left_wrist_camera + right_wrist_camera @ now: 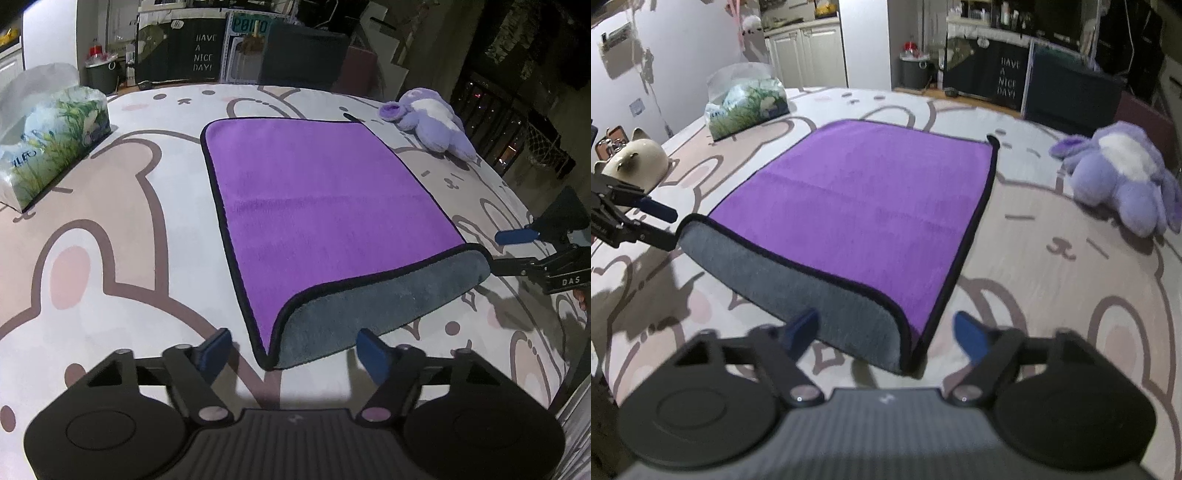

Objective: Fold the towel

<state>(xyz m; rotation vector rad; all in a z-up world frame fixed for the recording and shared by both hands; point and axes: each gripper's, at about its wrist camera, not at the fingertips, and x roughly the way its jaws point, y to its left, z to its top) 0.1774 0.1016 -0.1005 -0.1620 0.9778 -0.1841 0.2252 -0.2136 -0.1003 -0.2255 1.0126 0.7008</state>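
A purple towel [325, 199] with a black hem lies flat on the bunny-print table cover [110, 236]. Its near edge is turned over, showing the grey underside [376, 306]. My left gripper [293, 350] is open, its blue fingertips either side of the towel's near left corner, just short of it. In the right wrist view the towel [860, 206] lies ahead, with my right gripper [886, 338] open around its near right corner. Each gripper shows in the other's view, the right one [506, 251] and the left one [663, 223], at the ends of the grey fold.
A tissue pack [51, 144] sits at the left of the table. A purple plush toy [432, 125] lies at the far right. A cream ceramic pig [635, 162] stands near the left edge in the right wrist view. Cabinets and a bin stand beyond the table.
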